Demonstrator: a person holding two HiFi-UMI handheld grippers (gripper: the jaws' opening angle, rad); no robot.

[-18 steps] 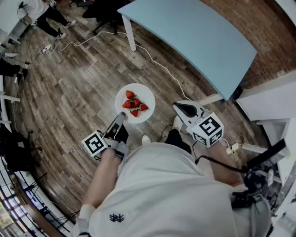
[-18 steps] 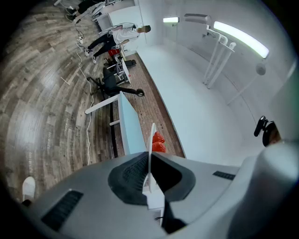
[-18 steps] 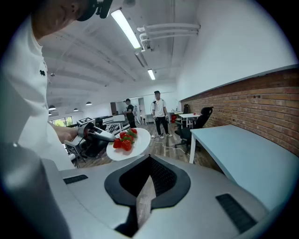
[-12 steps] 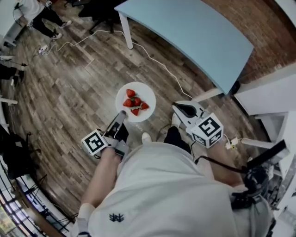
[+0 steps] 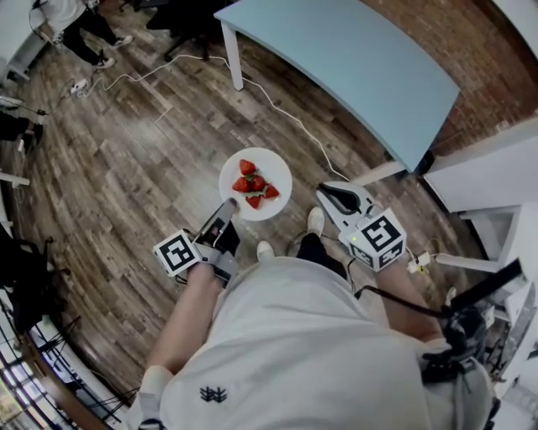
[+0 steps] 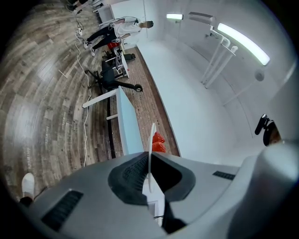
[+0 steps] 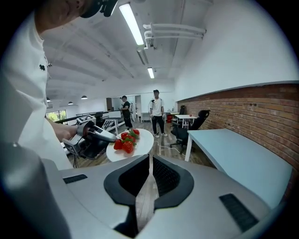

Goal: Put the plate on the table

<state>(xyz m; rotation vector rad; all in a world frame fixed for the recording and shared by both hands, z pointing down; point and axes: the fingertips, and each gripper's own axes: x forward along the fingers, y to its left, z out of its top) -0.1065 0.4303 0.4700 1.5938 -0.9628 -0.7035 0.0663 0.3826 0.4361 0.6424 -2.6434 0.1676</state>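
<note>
Plate (image 5: pixel 277 168) of strawberries (image 5: pixel 252 185), head view: over the floor, near rim in my left gripper (image 5: pixel 227 208), well short of the far tabletop (image 5: pixel 353 67). Left gripper view: jaws clenched on the plate's edge. Right gripper view: my right gripper (image 7: pixel 150 156) has its jaws shut on nothing. Carry and set-down remain.

At frame centre the plate (image 5: pixel 278 171), strawberries (image 5: pixel 254 186) on it, left gripper (image 5: pixel 230 205) at its lower-left rim, right gripper (image 5: pixel 324 192) just right of it, table (image 5: pixel 353 67) upper right, person (image 5: pixel 74 20) upper left
</note>
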